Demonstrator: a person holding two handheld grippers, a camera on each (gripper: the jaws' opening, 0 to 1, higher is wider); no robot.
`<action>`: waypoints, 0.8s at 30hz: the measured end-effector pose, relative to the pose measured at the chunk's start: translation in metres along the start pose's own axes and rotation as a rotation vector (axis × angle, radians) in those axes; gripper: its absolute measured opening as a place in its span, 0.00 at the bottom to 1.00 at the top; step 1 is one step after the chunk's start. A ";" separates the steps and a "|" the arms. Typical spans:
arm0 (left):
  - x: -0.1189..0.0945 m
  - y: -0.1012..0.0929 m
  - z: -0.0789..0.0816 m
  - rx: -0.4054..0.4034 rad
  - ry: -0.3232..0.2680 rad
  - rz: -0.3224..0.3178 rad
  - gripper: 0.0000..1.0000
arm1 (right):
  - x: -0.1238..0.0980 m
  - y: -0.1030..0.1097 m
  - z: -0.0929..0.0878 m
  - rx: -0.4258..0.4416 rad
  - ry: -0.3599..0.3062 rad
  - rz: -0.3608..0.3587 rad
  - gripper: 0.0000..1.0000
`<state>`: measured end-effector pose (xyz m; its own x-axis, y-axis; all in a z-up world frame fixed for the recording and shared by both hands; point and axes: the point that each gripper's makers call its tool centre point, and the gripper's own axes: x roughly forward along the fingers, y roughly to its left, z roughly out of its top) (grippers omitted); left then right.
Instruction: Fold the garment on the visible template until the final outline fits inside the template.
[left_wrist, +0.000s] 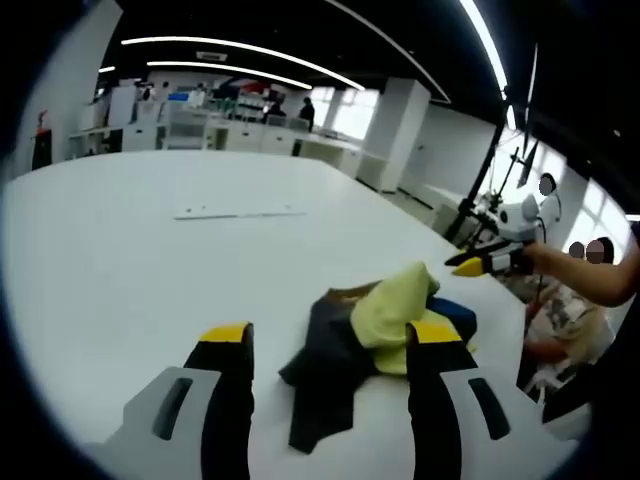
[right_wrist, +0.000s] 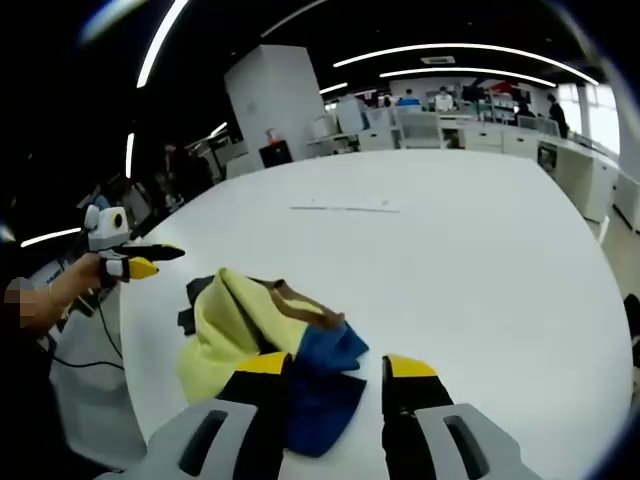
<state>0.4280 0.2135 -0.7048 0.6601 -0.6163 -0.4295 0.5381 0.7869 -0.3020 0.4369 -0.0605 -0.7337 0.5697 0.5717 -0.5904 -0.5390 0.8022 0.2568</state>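
The garment (right_wrist: 262, 345), a crumpled heap of yellow, blue and dark cloth, lies on the white bench (right_wrist: 470, 260), well short of the pale template (right_wrist: 345, 207) on its far side. The left tongs (left_wrist: 330, 350) and the right tongs (right_wrist: 335, 375) both stand released, holding nothing. Pinching one bunched layer could drag the whole heap unevenly, leaving the outline spilling over the template.

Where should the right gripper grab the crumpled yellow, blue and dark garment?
Probably the loose blue fabric edge of the crumpled yellow, blue and dark garment, coming in low along the white table. That fold lies right between the open jaws of the right gripper, flat enough to pinch. The yellow hump beyond is bunched high and would likely slip.
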 end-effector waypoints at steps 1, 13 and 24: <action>0.003 0.000 -0.001 -0.004 0.005 -0.002 0.57 | 0.002 -0.001 -0.001 0.001 0.004 0.000 0.32; 0.033 0.004 -0.017 -0.026 0.065 -0.017 0.51 | 0.026 -0.007 -0.012 0.037 0.056 0.020 0.29; 0.051 0.008 -0.040 -0.036 0.143 -0.030 0.39 | 0.043 -0.007 -0.025 0.064 0.106 0.033 0.25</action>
<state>0.4445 0.1896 -0.7630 0.5614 -0.6306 -0.5360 0.5354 0.7706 -0.3458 0.4492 -0.0463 -0.7800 0.4817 0.5795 -0.6574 -0.5137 0.7945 0.3239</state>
